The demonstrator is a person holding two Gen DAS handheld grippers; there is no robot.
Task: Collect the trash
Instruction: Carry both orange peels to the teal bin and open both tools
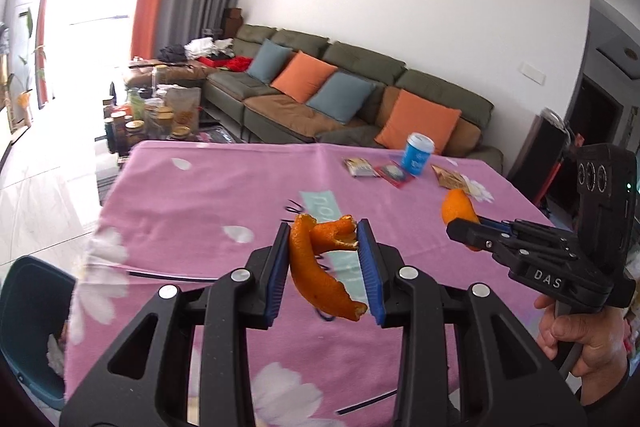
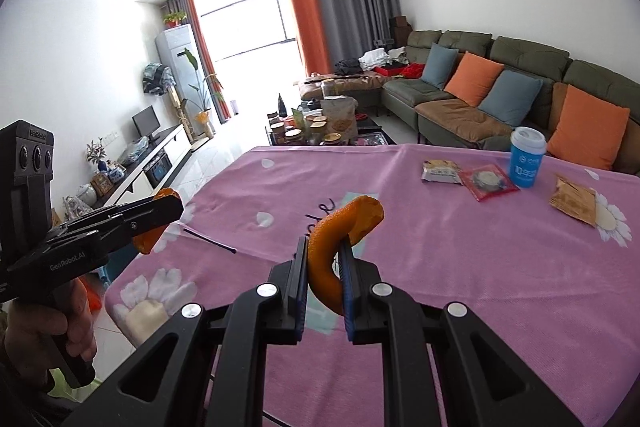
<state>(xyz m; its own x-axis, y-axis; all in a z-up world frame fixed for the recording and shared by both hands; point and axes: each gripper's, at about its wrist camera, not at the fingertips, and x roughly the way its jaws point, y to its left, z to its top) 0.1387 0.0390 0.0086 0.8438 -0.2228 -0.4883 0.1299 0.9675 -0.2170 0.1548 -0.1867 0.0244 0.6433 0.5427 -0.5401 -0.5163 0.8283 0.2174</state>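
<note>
Hidden and cut off

The blue bin is half hidden behind the pink tablecloth; the jars blur in glare.

The surface wears a matt, finely woven pink cloth. Both orange peels look pebbled and waxy. Each tool is matt black plastic with shiny metal rivets and ribbed blue pads.
</note>
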